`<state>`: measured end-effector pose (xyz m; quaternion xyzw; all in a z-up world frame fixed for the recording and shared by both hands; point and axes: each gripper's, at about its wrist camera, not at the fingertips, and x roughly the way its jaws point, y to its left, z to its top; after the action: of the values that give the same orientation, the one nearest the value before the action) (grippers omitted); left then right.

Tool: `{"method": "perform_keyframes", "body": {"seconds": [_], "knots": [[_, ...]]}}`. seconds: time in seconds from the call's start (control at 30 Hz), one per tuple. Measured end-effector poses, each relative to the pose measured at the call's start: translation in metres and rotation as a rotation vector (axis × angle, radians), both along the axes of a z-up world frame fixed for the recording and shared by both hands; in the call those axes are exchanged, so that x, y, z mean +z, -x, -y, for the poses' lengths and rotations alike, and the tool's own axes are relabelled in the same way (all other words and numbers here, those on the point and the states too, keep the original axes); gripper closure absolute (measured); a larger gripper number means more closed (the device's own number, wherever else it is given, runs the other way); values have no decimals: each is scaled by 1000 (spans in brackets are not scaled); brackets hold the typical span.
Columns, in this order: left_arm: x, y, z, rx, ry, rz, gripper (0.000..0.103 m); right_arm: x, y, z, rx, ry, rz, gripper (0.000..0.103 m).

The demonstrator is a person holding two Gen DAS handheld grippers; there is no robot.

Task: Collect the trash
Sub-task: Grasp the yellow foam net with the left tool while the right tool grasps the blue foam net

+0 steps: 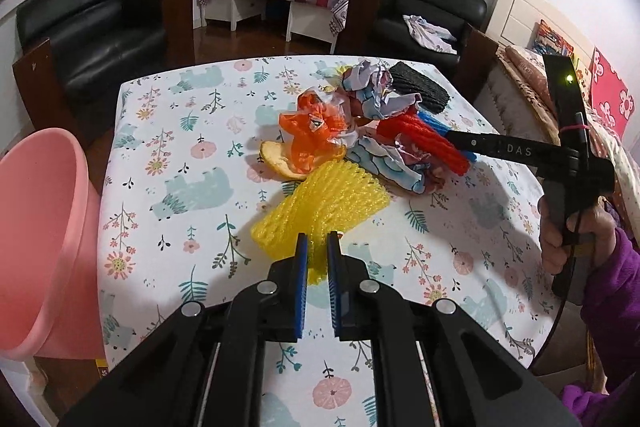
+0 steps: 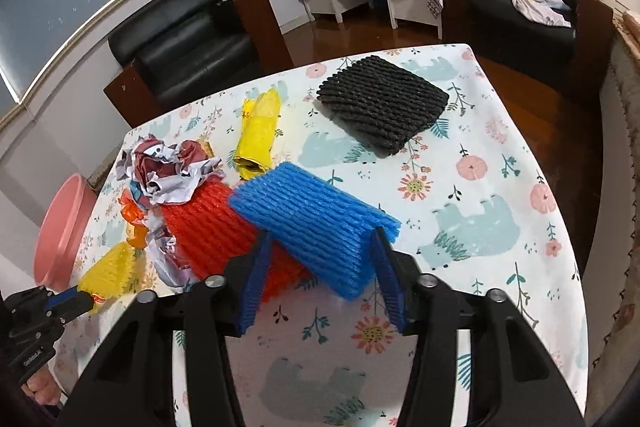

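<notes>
Left wrist view: the left gripper [image 1: 317, 247] is seen with its jaws narrowed onto the near edge of one yellow foam net [image 1: 320, 207], so it looks pinched. That net is lying on the flowery tablecloth [image 1: 168, 131], just in front of the trash pile. Behind the yellow net, one orange plastic bag [image 1: 310, 137], one piece of orange peel [image 1: 276, 161], some crumpled paper [image 1: 376, 95], one red foam net [image 1: 424, 139] and one black foam net [image 1: 420, 83] can be counted. One pink bin [image 1: 44, 203] is parked off to the net's left.

Right wrist view: the right gripper [image 2: 318, 247] is spread wide around one blue foam net [image 2: 316, 223], pads beside it on both sides, not squeezing. One yellow wrapper [image 2: 258, 131] is spotted beyond the blue net.
</notes>
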<state>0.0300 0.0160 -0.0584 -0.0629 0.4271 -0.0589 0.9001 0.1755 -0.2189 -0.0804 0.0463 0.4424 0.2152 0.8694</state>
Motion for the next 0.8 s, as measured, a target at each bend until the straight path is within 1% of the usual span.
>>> {"method": "perform_keyframes", "body": {"seconds": [0.07, 0.13, 0.17, 0.33, 0.5, 0.8], "knots": [[0, -1, 0, -1, 2, 1, 95, -1, 1, 2, -12, 2, -6, 82], [0, 0, 1, -4, 4, 4, 95, -2, 2, 6, -23, -6, -12, 90], [1, 0, 1, -6, 4, 8, 95, -2, 4, 8, -30, -11, -11, 93], [8, 5, -1, 2, 14, 29, 95, 7, 14, 16, -54, -40, 13, 94], [17, 12, -3, 16, 29, 60, 95, 24, 32, 18, -57, -73, 46, 94], [33, 28, -14, 58, 49, 115, 95, 55, 66, 6, -14, -142, 105, 94]]}}
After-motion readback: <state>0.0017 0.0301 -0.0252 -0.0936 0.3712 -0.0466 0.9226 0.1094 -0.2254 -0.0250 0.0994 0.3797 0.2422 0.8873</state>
